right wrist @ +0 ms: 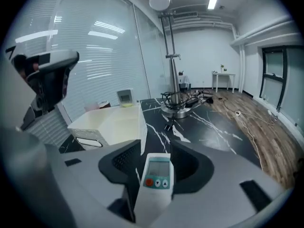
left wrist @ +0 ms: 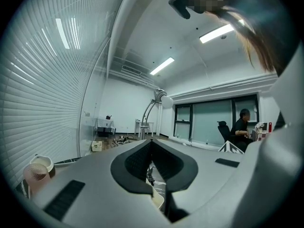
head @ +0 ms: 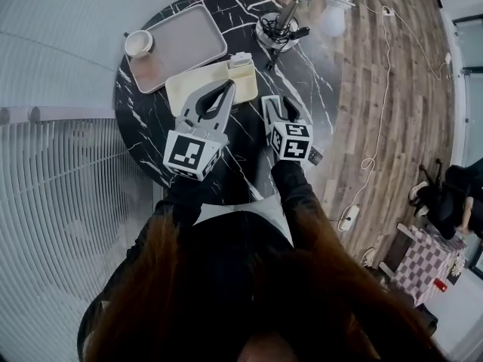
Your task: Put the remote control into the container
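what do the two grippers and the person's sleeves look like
The left gripper and the right gripper match: smooth grey bodies tapering into two fingers lined with black ribbed pads. Each carries a white cube printed with black square markers, the left cube and the right cube. No cables show on them. The sleeves are black.

CLEARANCE | container [head: 198,81]: top open, left claw [head: 226,90] over its 6 o'clock rim | 1 o'clock: lamp base [head: 275,30] obstructs | 11 o'clock: tray [head: 189,40] and cup [head: 138,44] occupy surface | 3 o'clock: bare counter [head: 311,81], passable
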Tool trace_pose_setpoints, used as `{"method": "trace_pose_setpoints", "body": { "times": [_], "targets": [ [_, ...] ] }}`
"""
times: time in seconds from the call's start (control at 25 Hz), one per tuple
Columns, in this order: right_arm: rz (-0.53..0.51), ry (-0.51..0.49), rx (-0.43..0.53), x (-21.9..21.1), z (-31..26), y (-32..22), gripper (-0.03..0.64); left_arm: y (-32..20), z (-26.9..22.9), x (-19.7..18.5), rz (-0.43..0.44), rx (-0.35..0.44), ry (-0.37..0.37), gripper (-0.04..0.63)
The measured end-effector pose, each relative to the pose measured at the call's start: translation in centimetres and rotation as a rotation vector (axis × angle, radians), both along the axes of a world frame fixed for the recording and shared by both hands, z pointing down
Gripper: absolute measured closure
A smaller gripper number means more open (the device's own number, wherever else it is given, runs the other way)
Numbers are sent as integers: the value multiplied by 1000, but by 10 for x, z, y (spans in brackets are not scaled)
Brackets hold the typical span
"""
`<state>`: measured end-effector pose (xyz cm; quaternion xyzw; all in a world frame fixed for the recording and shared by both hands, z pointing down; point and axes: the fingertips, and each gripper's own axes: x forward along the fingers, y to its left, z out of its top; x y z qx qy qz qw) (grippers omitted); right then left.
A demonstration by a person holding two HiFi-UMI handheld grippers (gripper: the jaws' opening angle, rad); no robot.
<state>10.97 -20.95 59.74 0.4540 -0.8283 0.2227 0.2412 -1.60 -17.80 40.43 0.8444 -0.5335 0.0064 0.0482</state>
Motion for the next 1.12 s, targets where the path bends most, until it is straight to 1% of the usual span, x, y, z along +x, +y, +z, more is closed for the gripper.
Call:
{"method": "trace_pose_setpoints", "body": {
  "times": [0.08,0.16,0.36,0.48,0.64,0.76,0.88,1.0,1.12],
  "targets": [
    [-24,42,-67,-3,19,1,400,0,1,1,1,1,-7,597],
    [-34,78,-111,-4,32,1,380,1,2,2,4,2,-21,597],
    [-51,169,-179,-7,53,-6,354,3,2,1,-5,-7,-26,597],
    [-52,196,-225,-10,63,-10,348,4,4,-1,-8,-9,-26,597],
    [-43,221,-244,-11,67,-16,348,6,8,-6,-19,-16,-24,597],
    [-43,222,-260,-12,72,-17,348,6,12,-10,-30,-31,-21,597],
    [-41,222,-256,-11,72,-18,347,3,10,-16,-47,-34,-20,597],
    [-36,200,-246,-11,72,-18,348,-1,8,-24,-64,-15,-30,597],
    [-34,155,-217,-10,63,-17,348,-5,4,-31,-80,-4,-29,597]
  ]
}}
